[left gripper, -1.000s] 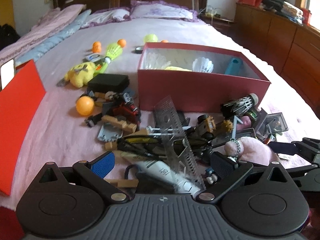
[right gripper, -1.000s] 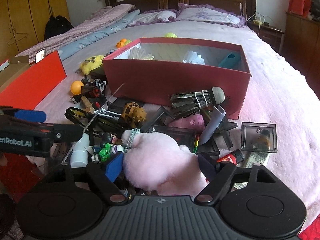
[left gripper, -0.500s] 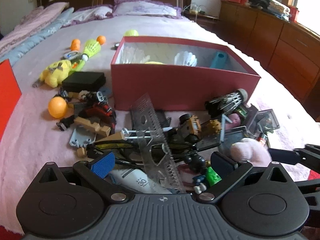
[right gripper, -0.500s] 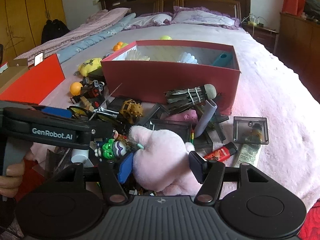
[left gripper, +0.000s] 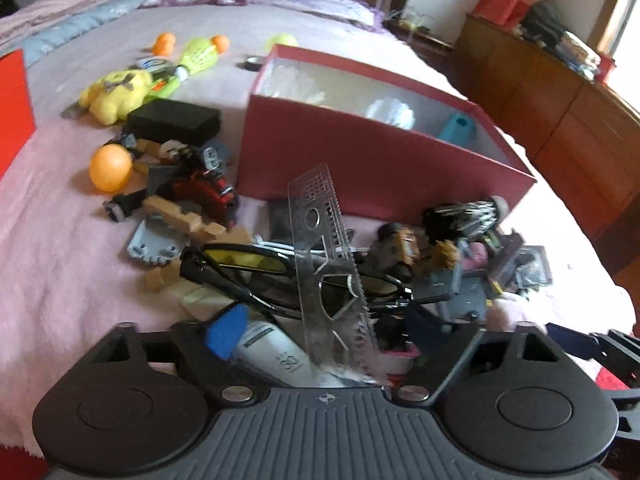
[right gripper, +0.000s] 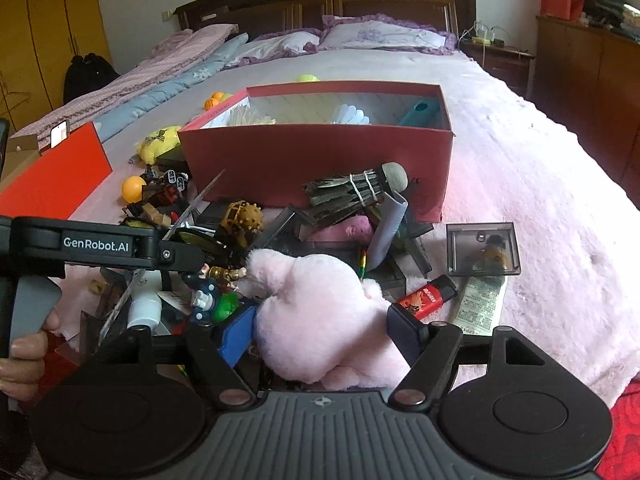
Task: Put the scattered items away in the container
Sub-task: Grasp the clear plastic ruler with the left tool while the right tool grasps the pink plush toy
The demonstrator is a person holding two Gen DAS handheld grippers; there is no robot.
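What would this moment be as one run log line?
stage: pickup | right claw: around pink plush, not clearly shut | left claw: open over white tube, clear ruler | red box: partly filled

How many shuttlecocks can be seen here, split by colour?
White shuttlecocks, in the red box: 2
Yellow-green shuttlecock, on the bed: 1
Dark shuttlecock, in front of the box: 1
Total: 4

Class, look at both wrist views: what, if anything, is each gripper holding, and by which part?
The right gripper has its pads on either side of the pink plush, across its body. The left gripper holds nothing; it is open around the tube.
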